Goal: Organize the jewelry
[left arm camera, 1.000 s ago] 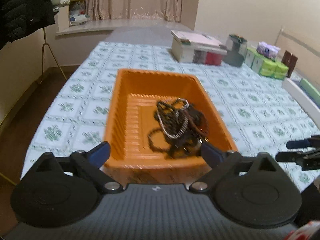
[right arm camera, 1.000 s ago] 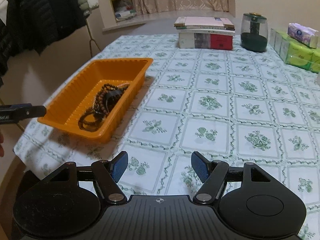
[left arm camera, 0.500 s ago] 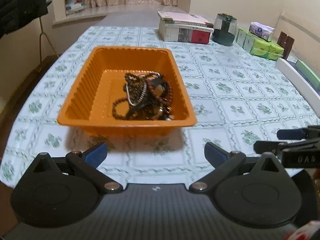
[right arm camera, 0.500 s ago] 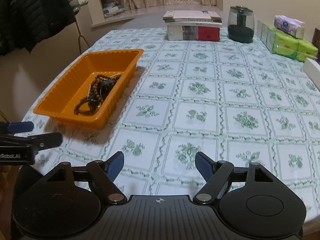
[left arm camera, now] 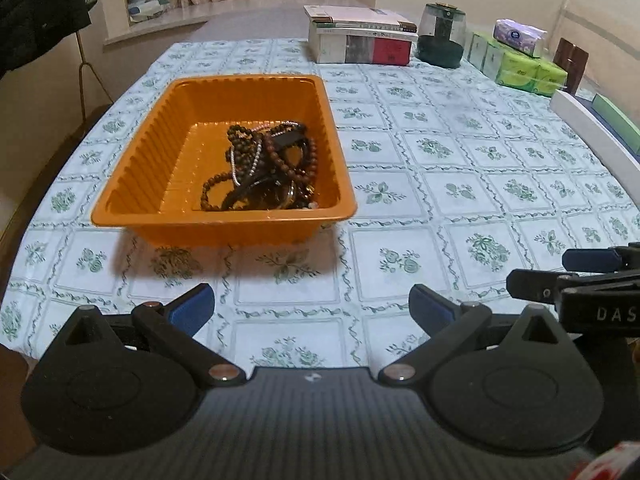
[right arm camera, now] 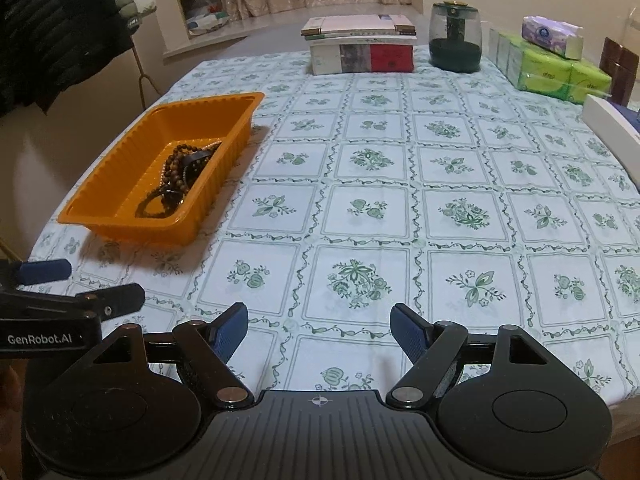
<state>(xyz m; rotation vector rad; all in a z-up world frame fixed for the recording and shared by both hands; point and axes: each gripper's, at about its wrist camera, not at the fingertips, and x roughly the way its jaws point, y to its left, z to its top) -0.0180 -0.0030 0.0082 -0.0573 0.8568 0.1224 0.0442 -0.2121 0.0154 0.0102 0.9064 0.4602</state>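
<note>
Both the left gripper (left arm camera: 311,307) and right gripper (right arm camera: 319,327), fingers apart and empty, face an orange tray (left arm camera: 136,168) of tangled bead strands (left arm camera: 266,168), limp, light, likely best pinched at one loose loop.

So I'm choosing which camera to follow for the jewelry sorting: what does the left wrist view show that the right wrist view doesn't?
Only the left wrist view looks down into the orange tray from its near end, showing the whole tangle of bead strings, including a silvery chain. It also shows the open left gripper.

Only the right wrist view shows the open right gripper over bare tablecloth, with the tray off to its left and its near wall hiding part of the tangle.

Both show the tray, beads, stacked books, dark jar and tissue packs.
</note>
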